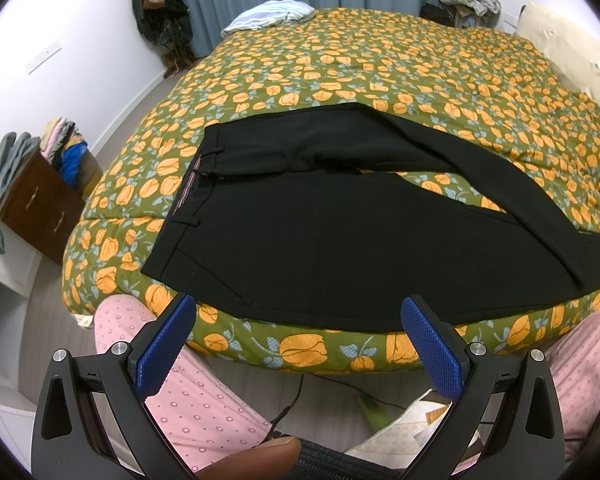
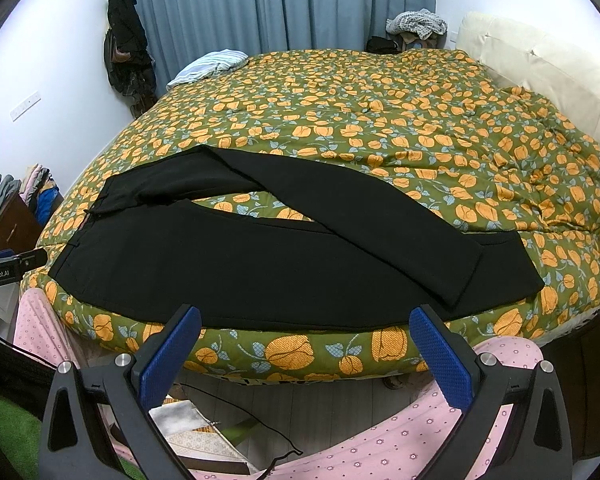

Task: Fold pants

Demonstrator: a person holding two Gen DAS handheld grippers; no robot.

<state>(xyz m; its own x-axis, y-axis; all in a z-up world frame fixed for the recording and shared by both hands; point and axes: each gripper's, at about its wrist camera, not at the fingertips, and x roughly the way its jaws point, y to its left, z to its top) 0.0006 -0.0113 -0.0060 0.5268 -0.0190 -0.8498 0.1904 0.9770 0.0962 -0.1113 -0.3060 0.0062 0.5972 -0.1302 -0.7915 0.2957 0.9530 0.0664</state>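
Black pants (image 1: 340, 240) lie flat along the near edge of the bed (image 1: 380, 60), waistband to the left, the far leg crossing over the near one toward the cuffs at right. A striped cloth (image 1: 268, 14) sits at the bed's far-left corner, a gray bundle (image 2: 418, 22) beyond the far-right corner, and a cream headboard (image 2: 540, 64) along the right. A brown dresser (image 1: 40, 204) piled with clothes stands by the left wall. The left gripper (image 1: 298, 316) and right gripper (image 2: 304, 322) are both spread wide, holding nothing, short of the bed edge above pink-clad knees (image 1: 196, 392). The dark fabric hides seams and pockets.
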